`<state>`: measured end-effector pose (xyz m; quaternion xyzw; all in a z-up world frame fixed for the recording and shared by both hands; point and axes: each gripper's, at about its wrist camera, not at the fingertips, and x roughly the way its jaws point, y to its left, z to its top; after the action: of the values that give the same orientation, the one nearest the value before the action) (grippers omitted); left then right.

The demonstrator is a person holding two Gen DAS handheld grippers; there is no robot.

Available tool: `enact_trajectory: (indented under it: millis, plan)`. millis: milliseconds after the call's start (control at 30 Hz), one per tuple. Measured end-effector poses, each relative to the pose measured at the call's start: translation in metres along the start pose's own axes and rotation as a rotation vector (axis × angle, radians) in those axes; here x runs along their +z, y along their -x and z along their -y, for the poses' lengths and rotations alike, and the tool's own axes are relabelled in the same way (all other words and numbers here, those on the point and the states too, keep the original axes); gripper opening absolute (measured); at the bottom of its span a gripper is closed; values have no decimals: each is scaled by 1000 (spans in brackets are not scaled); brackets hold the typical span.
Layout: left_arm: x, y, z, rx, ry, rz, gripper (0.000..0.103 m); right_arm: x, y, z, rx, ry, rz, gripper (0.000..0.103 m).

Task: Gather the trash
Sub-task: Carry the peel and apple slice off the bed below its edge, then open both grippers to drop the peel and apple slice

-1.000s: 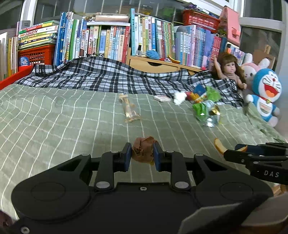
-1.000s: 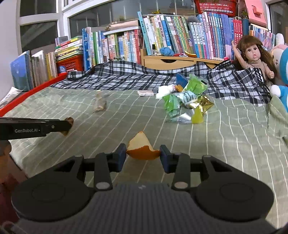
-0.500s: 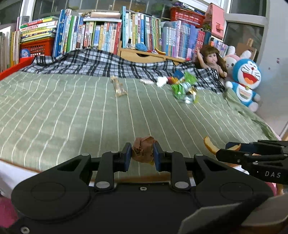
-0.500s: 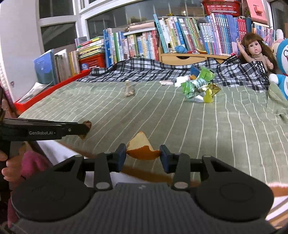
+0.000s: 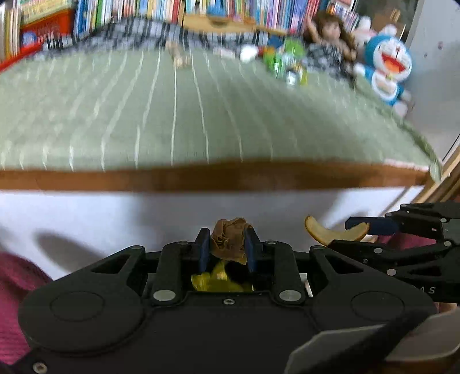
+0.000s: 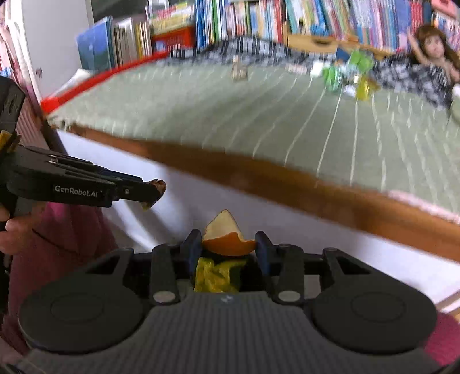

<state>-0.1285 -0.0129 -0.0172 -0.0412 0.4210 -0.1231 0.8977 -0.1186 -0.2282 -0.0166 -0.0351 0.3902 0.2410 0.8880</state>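
Note:
My left gripper (image 5: 225,240) is shut on a crumpled brown wad (image 5: 229,238), held off the bed in front of its white side panel. My right gripper (image 6: 228,244) is shut on an orange peel (image 6: 227,240); in the left wrist view that peel (image 5: 330,233) shows at the right. Below both grippers a yellow bag (image 6: 215,274) shows through the gap behind the fingers. On the green striped bed (image 5: 172,115) lie a clear wrapper (image 5: 178,57) and a heap of green and yellow wrappers (image 6: 348,77). The picture is motion-blurred.
A brown wooden bed rail (image 5: 230,177) runs across in front of me. Books (image 6: 258,17), a doll (image 6: 434,51) and a blue plush toy (image 5: 388,66) line the far side. A person's hand (image 6: 8,227) and pink sleeve (image 6: 63,230) show at the left.
Both grippers have pulled back from the bed and dropped below its edge, still holding the wad and the peel. The yellow bag has come into view beneath them.

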Motion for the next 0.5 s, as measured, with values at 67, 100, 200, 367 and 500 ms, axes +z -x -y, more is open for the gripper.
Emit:
enact_trajectory:
  millis: [67,100,200,367,500]
  plan:
    - [-8,-11,-2,8,5,-39,24,-5,-8,0,-2,1,-32,46]
    - [-12,-16,-2,17,-2,-60,24,-7,-12,0,-5,4,-49,46]
    - [-22,-32,-2,40,-18,-118,24,-14,-24,0,-3,1,-94,46]
    - [-40,-58,-4,67,-9,-192,24,-21,-39,2,-7,-4,-141,46]
    - [-50,-71,-6,77,-2,-230,24,-25,-45,4,-7,-21,-161,47]
